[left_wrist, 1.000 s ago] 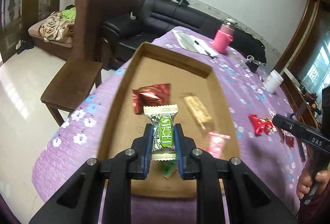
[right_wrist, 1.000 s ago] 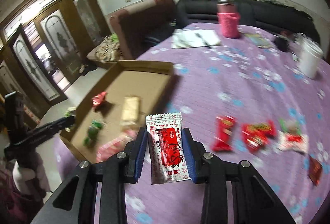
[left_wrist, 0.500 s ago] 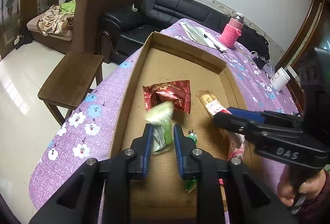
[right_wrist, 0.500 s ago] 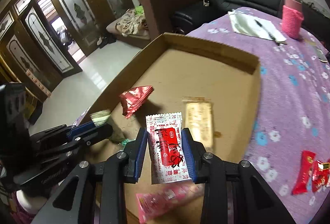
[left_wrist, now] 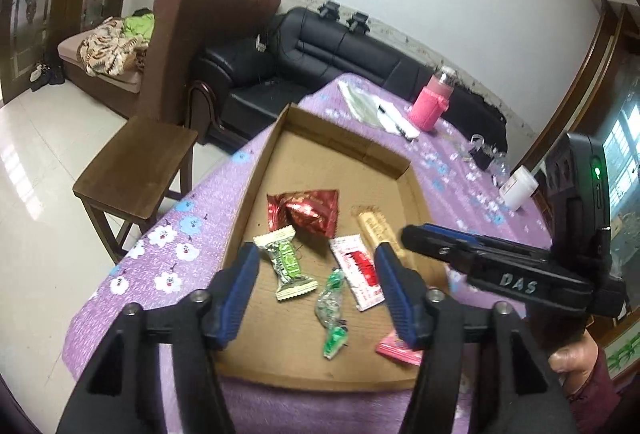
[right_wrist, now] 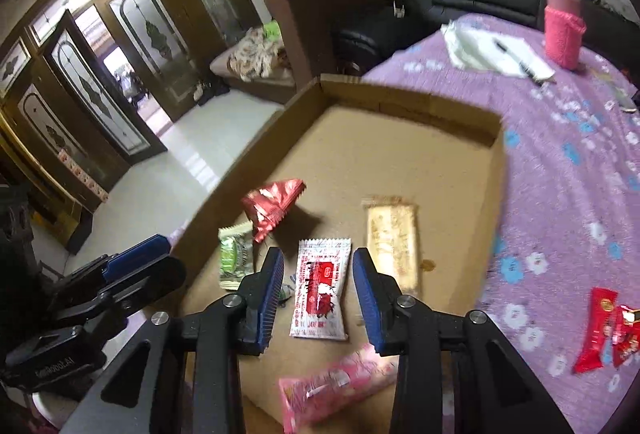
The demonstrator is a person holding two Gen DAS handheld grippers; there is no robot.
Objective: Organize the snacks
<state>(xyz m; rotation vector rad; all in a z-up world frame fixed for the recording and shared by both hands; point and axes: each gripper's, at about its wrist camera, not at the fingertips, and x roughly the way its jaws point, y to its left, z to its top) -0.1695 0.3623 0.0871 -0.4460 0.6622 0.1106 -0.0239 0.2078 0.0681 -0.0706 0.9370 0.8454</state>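
A shallow cardboard box (left_wrist: 240,230) (right_wrist: 400,102) lies on the purple flowered table. In it lie a green-and-white snack (left_wrist: 287,268) (right_wrist: 235,258), a white-and-red packet (left_wrist: 358,272) (right_wrist: 320,294), a red foil bag (left_wrist: 310,208) (right_wrist: 272,202), a beige bar (left_wrist: 378,230) (right_wrist: 394,242), a small green candy (left_wrist: 332,308) and a pink packet (left_wrist: 398,348) (right_wrist: 332,386). My left gripper (left_wrist: 316,294) is open and empty above the box's near end. My right gripper (right_wrist: 318,298) is open and empty, with the white-and-red packet lying between its fingers. It also shows in the left wrist view (left_wrist: 500,270).
Red snack packets (right_wrist: 604,334) lie loose on the table right of the box. A pink bottle (left_wrist: 434,106) (right_wrist: 564,26), papers with a pen (right_wrist: 496,50) and a white cup (left_wrist: 518,188) stand farther back. A wooden chair (left_wrist: 136,170) is left of the table.
My left gripper opened and dropped the green-and-white snack into the box. My right gripper opened and let the white-and-red packet fall into the box. Both pulled back slightly.
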